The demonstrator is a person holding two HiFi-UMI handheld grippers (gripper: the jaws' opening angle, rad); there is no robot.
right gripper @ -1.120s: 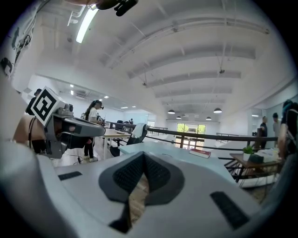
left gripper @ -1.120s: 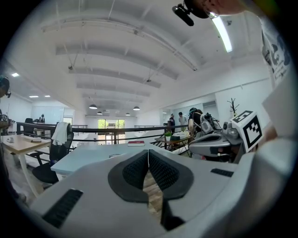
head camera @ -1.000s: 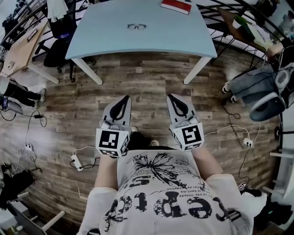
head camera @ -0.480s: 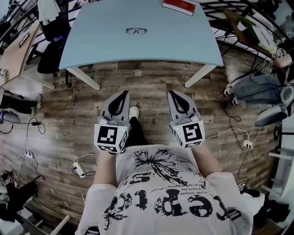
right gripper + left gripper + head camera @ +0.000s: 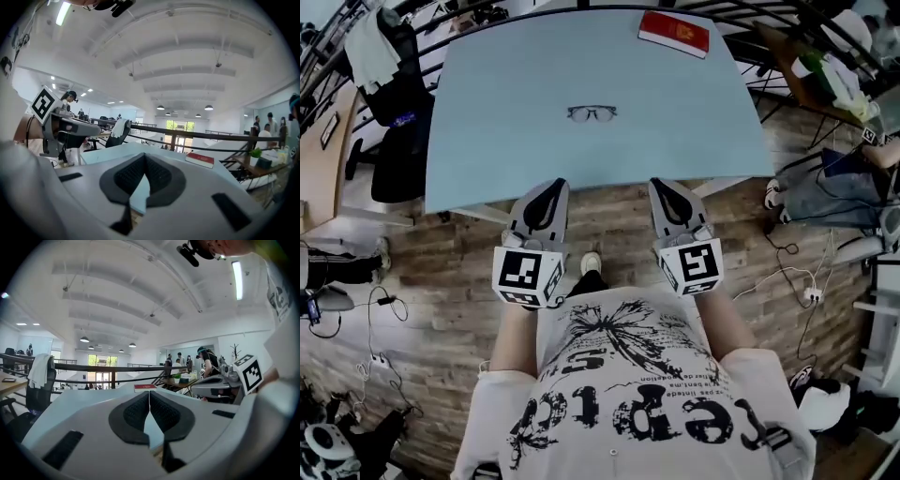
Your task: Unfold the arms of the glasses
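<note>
- Firstly, on the left, the left gripper (image 5: 554, 185) has its jaws pressed together with nothing between them, and its tips are over the near edge of the table (image 5: 478, 141). Sent forward like this, the blunt closed tip would likely shove the frame instead of catching an arm, so the jaws need to part first.
- Next, in the middle, the glasses (image 5: 592, 113) lie alone on the tabletop, well apart from both grippers and roughly between their lines. Whether the arms are folded is too small to tell. The frame looks light and the surface smooth, so any push without a counter-hold could send it sliding or spinning away.
- Then, on the right, the right gripper (image 5: 662, 184) is likewise closed and empty, at the table's near edge. If only one gripper reaches the frame, nothing would steady it while an arm swings out. Squeezing a lens or forcing a hinge could bend it.
- Lastly, at the far right corner lies a red book (image 5: 674, 32), well clear of the glasses and probably no obstacle.
</note>
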